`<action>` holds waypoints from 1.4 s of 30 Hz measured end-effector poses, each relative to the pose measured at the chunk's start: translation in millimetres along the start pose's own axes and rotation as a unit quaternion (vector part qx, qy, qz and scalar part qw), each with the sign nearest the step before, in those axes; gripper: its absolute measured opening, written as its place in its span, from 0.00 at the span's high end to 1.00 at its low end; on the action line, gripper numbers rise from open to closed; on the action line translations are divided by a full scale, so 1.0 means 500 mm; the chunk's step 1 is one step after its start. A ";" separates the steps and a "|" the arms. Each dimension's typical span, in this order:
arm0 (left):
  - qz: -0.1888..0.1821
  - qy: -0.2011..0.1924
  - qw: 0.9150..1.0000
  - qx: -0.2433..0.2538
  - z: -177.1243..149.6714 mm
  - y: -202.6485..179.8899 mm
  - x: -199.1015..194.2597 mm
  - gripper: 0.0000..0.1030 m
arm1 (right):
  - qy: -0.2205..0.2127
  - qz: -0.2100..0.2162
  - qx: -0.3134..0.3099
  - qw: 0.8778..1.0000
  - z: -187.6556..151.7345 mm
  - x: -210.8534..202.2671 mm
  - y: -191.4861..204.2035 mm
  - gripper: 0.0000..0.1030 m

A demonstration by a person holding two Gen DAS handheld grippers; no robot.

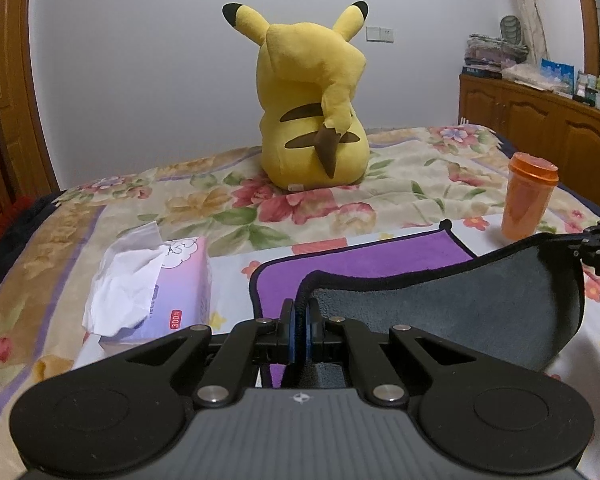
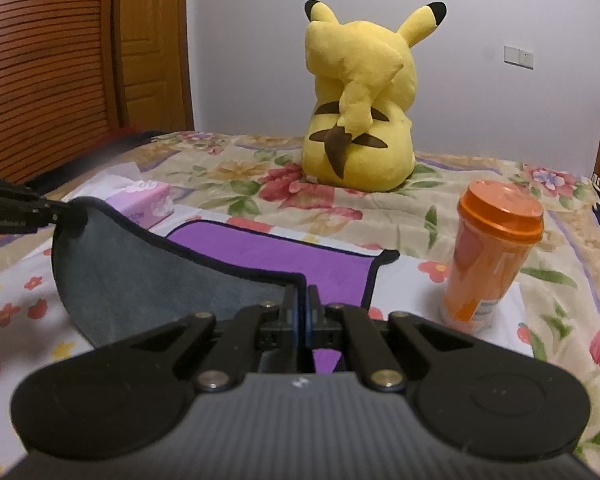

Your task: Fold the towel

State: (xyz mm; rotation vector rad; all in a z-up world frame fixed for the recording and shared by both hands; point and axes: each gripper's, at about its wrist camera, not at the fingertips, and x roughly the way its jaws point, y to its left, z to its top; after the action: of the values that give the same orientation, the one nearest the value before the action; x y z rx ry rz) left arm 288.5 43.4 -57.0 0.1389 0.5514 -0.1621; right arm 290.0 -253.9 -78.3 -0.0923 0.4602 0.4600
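Note:
A towel (image 1: pixel 364 258), purple on one side and grey on the other with a dark hem, lies on the flowered bed; its near edge is lifted so the grey side (image 1: pixel 460 312) sags between both grippers. My left gripper (image 1: pixel 300 304) is shut on the towel's near left corner. My right gripper (image 2: pixel 302 292) is shut on the near right corner of the towel (image 2: pixel 268 248). The right gripper also shows at the right edge of the left wrist view (image 1: pixel 580 246); the left gripper shows at the left edge of the right wrist view (image 2: pixel 54 214).
A pink tissue box (image 1: pixel 168 280) lies left of the towel. An orange lidded cup (image 2: pixel 488 256) stands right of it. A yellow Pikachu plush (image 1: pixel 312 104) sits behind. A wooden cabinet (image 1: pixel 540 128) stands beyond the bed's right side.

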 end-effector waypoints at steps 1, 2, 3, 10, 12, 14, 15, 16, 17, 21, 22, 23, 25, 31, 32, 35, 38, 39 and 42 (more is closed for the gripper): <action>0.001 0.000 1.000 0.001 -0.001 0.001 0.002 0.92 | -0.001 0.000 -0.001 1.000 0.001 0.001 -0.001 0.96; 0.002 0.001 1.000 0.002 -0.001 0.000 0.003 0.92 | -0.001 0.000 -0.001 1.000 0.001 0.003 -0.001 0.96; 0.002 0.002 1.000 0.002 0.000 0.000 0.007 0.92 | -0.001 0.000 -0.001 1.000 0.001 0.006 -0.002 0.96; 0.002 0.004 1.000 0.013 0.001 -0.009 0.023 0.92 | 0.004 0.002 0.000 1.000 -0.003 0.017 0.002 0.96; 0.000 0.004 1.000 0.014 0.002 -0.011 0.027 0.92 | 0.002 0.001 0.001 1.000 -0.002 0.018 -0.001 0.96; 0.000 0.001 1.000 0.016 0.004 -0.012 0.029 0.92 | 0.001 0.000 0.003 1.000 0.001 0.021 -0.005 0.96; 0.000 -0.001 1.000 0.016 0.005 -0.012 0.031 0.92 | 0.000 0.000 0.004 1.000 0.001 0.022 -0.006 0.96; 0.001 -0.002 1.000 0.018 0.007 -0.013 0.033 0.92 | -0.001 0.000 0.004 1.000 0.002 0.024 -0.007 0.96; 0.003 -0.004 1.000 0.019 0.007 -0.013 0.036 0.92 | -0.002 -0.001 0.003 1.000 0.002 0.027 -0.008 0.96; 0.005 -0.006 1.000 0.018 0.013 -0.010 0.048 0.92 | -0.003 -0.002 -0.002 1.000 0.004 0.038 -0.010 0.96; 0.006 -0.007 1.000 0.018 0.015 -0.009 0.051 0.92 | -0.004 -0.003 -0.004 1.000 0.006 0.040 -0.011 0.96; 0.006 -0.008 1.000 0.017 0.017 -0.008 0.053 0.92 | -0.005 -0.003 -0.005 1.000 0.008 0.042 -0.012 0.96; 0.007 -0.009 1.000 0.014 0.022 -0.004 0.058 0.92 | -0.006 -0.003 -0.005 1.000 0.011 0.046 -0.015 0.96; 0.011 -0.009 1.000 0.013 0.034 0.003 0.078 0.92 | -0.011 -0.011 -0.009 1.000 0.028 0.064 -0.023 0.96; 0.011 -0.010 1.000 0.011 0.037 0.005 0.081 0.92 | -0.011 -0.013 -0.011 1.000 0.032 0.068 -0.025 0.96; 0.014 -0.013 1.000 0.007 0.046 0.010 0.090 0.92 | -0.009 -0.021 -0.028 0.999 0.042 0.081 -0.026 0.96; 0.015 -0.013 1.000 0.009 0.056 0.011 0.099 0.92 | -0.010 -0.027 -0.050 0.998 0.054 0.090 -0.026 0.96; 0.016 -0.014 1.000 0.010 0.060 0.010 0.102 0.92 | -0.010 -0.028 -0.054 0.998 0.058 0.094 -0.027 0.96; 0.019 -0.018 1.000 0.013 0.073 0.007 0.110 0.92 | -0.009 -0.032 -0.066 0.997 0.066 0.104 -0.029 0.96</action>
State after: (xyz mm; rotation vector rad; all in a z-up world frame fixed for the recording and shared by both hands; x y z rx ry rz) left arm 353.9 34.1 -55.0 0.1724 0.5100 -0.1340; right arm 351.4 -239.4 -72.3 -0.2294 0.4078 0.4274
